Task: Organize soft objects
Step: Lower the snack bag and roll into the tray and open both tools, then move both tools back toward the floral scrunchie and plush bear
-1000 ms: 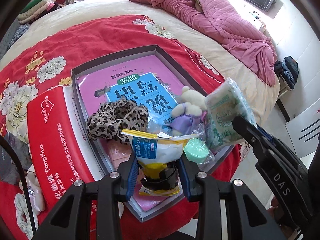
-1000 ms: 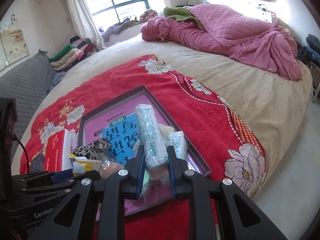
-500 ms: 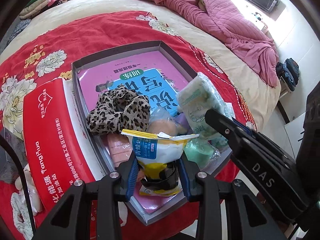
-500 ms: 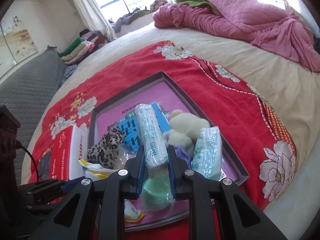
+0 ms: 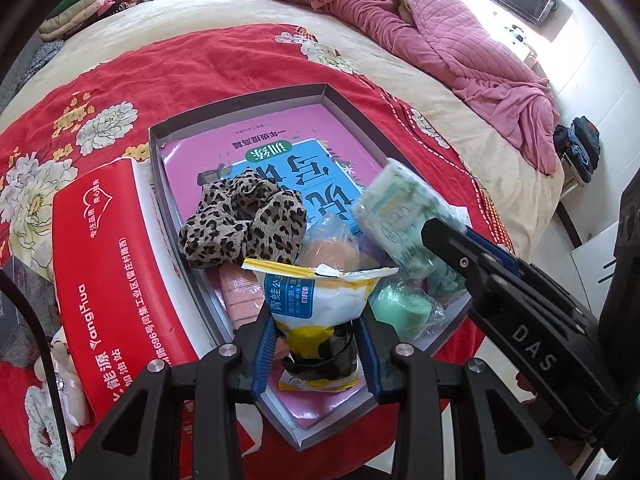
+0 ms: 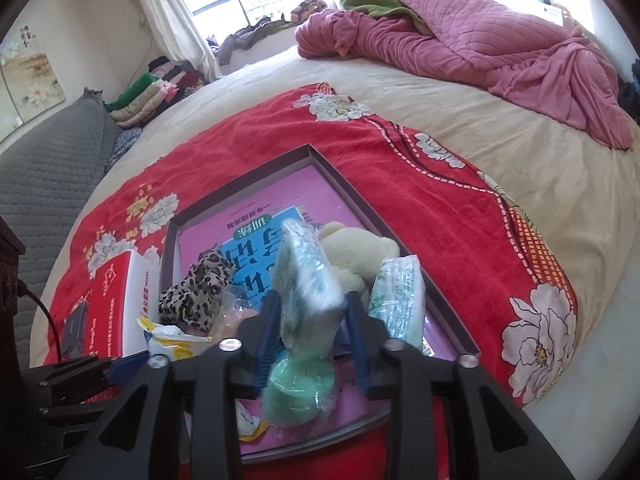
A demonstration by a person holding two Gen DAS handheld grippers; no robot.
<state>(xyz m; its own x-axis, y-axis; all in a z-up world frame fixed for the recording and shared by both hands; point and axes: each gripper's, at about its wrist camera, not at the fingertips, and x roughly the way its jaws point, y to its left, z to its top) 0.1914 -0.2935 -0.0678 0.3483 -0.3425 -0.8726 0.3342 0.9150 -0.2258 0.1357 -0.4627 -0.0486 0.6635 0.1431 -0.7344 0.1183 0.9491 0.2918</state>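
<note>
A grey shallow box (image 5: 240, 104) (image 6: 348, 184) lies on the red floral blanket with a pink and blue book inside. My left gripper (image 5: 316, 344) is shut on a white, blue and yellow pouch (image 5: 320, 300) over the box's near end. My right gripper (image 6: 310, 320) holds a pale green tissue pack (image 6: 308, 280) (image 5: 404, 208) above the box; its jaws have widened and the pack tilts between them. In the box lie a leopard scrunchie (image 5: 244, 220) (image 6: 196, 288), a cream plush toy (image 6: 356, 248), a second tissue pack (image 6: 396, 296), a green sponge (image 5: 400, 308) (image 6: 300, 384) and a peach one (image 5: 328, 252).
A red tissue carton (image 5: 112, 264) (image 6: 116, 304) lies against the box's left side. A small white plush (image 5: 60, 360) sits at the blanket's near left. A pink quilt (image 6: 480, 48) is heaped at the far side of the bed. Folded clothes (image 6: 156, 88) are stacked far left.
My right gripper has moved lower and nearer over the box, and its jaws have spread; the tissue pack now leans between them. My left gripper has stayed put with its pouch.
</note>
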